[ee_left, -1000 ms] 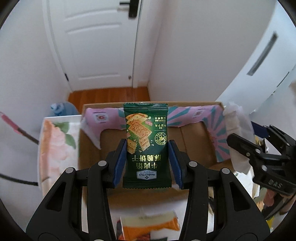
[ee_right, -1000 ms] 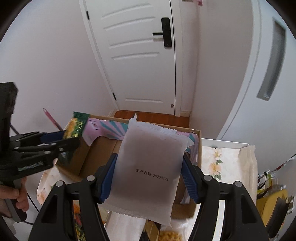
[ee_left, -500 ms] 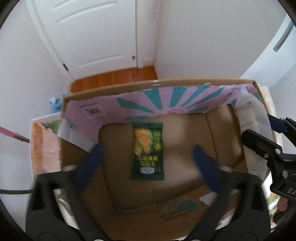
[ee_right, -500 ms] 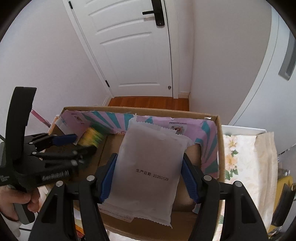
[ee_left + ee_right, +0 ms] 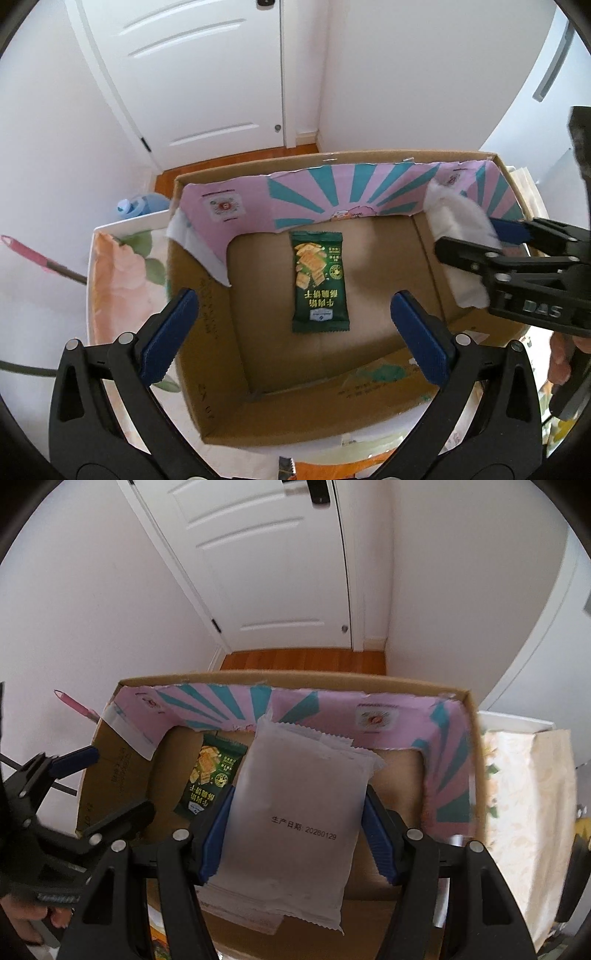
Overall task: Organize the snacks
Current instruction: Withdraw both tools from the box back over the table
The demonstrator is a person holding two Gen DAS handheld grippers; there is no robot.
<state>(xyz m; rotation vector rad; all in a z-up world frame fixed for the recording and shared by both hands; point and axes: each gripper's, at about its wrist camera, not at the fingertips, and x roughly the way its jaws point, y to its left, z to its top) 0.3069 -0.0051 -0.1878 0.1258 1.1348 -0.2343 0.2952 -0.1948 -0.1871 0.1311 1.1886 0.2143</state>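
Cracker packet (image 5: 320, 281) flat on floor of cardboard box (image 5: 207, 369), mid-box, near far wall. White pouch (image 5: 295, 812) above box, right of packet. Door (image 5: 266, 572) behind box.

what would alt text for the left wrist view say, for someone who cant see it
A green foil snack packet lies flat on the floor of an open brown cardboard box, between the wide-open blue-padded jaws of the left gripper, which holds nothing. At the right edge, the right gripper holds a white plastic snack pouch over the box.
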